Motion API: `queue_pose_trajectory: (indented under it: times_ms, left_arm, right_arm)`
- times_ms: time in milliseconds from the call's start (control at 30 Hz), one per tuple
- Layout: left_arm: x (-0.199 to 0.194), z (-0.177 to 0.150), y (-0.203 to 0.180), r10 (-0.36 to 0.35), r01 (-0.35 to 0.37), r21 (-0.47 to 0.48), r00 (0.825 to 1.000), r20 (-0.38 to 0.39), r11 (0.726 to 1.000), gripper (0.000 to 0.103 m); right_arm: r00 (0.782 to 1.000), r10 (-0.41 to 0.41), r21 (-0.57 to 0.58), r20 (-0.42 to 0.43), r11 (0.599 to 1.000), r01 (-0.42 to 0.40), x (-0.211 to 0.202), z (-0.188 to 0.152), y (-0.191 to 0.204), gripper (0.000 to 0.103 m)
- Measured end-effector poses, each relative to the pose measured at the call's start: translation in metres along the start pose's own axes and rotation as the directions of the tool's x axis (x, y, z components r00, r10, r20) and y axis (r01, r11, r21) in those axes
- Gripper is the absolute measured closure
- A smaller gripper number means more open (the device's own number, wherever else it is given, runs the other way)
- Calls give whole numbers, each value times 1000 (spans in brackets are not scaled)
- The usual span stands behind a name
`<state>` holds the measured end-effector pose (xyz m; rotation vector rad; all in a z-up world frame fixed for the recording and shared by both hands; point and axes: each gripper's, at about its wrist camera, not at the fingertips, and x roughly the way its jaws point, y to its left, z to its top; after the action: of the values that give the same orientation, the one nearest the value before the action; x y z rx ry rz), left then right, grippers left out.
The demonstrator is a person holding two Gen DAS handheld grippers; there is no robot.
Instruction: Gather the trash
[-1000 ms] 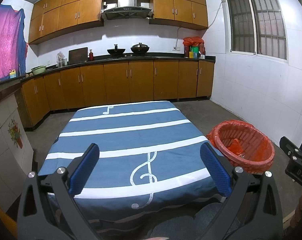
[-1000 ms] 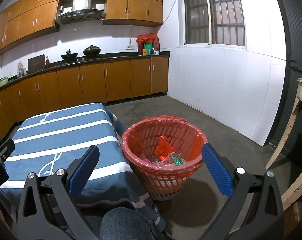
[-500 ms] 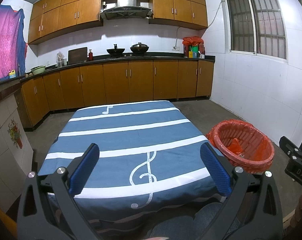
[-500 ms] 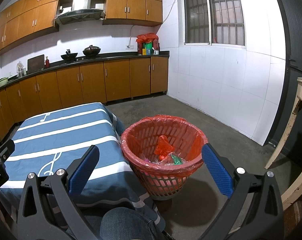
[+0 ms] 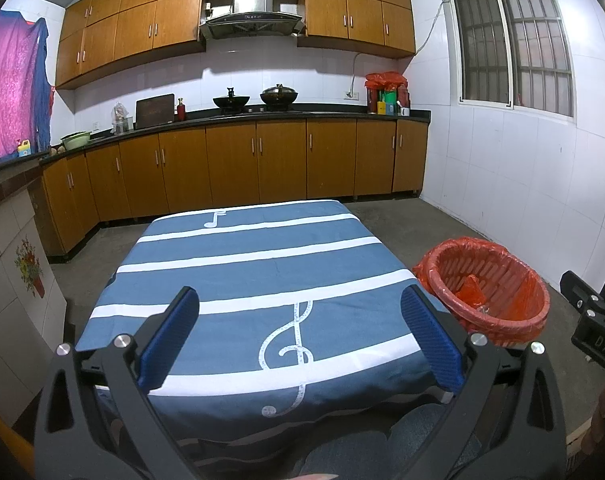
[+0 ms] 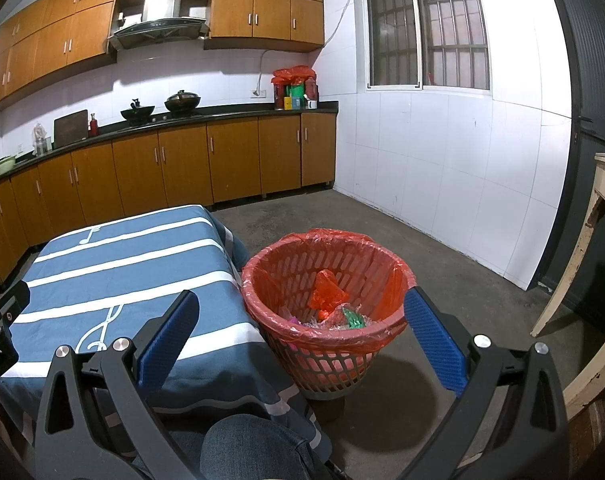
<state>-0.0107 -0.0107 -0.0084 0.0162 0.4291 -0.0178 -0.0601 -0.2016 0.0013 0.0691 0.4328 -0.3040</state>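
Observation:
A red basket [image 6: 326, 308] lined with a red bag stands on the floor right of the table; wrappers [image 6: 334, 312] lie in its bottom. The left wrist view shows the same basket [image 5: 486, 296] at the right. A blue striped cloth with music notes covers the table [image 5: 254, 264] [image 6: 114, 264], and I see nothing lying on it. My left gripper [image 5: 298, 332] hangs open over the table's near edge, holding nothing. My right gripper [image 6: 300, 336] is open in front of the basket, nothing between its blue pads.
Wooden cabinets [image 5: 238, 168] and a dark counter with pots run along the back wall. A pale wooden table leg [image 6: 574, 272] stands at the right. The person's knee in jeans [image 6: 246, 448] is at the bottom. Bare concrete floor [image 6: 442, 264] lies beyond the basket.

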Motion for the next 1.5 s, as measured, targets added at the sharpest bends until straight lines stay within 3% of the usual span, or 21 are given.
queue_pose_trajectory:
  times_ms: [1500]
  left_arm:
    - [3,-4,3,-4,4,4,1000,-8,1000,4]
  right_arm:
    - [1000,-1,2,-5,1000,1,-2,0,-2,2]
